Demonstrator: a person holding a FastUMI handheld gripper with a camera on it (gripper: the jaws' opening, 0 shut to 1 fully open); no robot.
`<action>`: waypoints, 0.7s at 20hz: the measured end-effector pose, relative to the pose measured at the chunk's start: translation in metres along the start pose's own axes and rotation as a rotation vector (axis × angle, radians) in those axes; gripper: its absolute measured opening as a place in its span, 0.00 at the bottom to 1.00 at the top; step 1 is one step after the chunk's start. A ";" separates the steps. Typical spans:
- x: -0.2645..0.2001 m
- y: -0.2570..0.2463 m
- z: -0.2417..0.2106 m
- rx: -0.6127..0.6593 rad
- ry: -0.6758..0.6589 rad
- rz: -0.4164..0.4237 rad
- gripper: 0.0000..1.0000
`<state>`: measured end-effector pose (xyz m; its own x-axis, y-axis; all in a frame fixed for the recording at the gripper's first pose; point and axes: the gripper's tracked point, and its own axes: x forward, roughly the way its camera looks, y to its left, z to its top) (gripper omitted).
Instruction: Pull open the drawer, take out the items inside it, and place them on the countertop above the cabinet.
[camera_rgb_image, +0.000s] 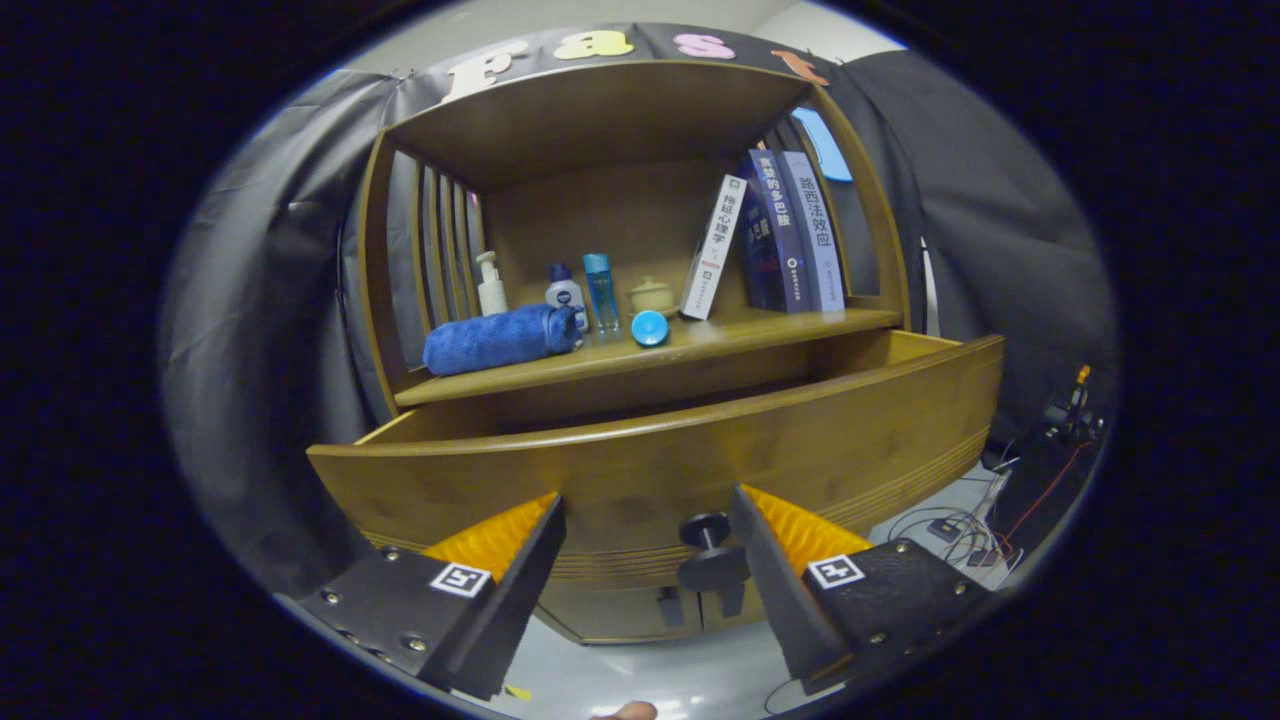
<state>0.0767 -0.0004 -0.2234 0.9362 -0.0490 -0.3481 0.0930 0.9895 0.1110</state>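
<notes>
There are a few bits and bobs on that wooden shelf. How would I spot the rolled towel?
Find the wooden cabinet with its drawer pulled out, beyond the open gripper. On the countertop above the drawer, the blue rolled towel lies in front of the small bottles, the only soft thing there.

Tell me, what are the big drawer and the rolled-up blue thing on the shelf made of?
The drawer looks like varnished wood: golden brown, faint grain, soft shine. Its knob, between the open gripper's fingers, is dark, maybe metal. The blue roll looks like a soft, fuzzy cloth towel.
</notes>
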 end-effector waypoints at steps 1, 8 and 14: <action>0.002 0.001 0.000 0.003 -0.001 0.005 0.99; 0.024 0.001 0.003 -0.001 0.003 0.027 1.00; 0.056 0.003 0.009 -0.001 0.005 0.044 1.00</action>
<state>0.1326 -0.0016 -0.2344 0.9376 -0.0051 -0.3476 0.0519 0.9908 0.1254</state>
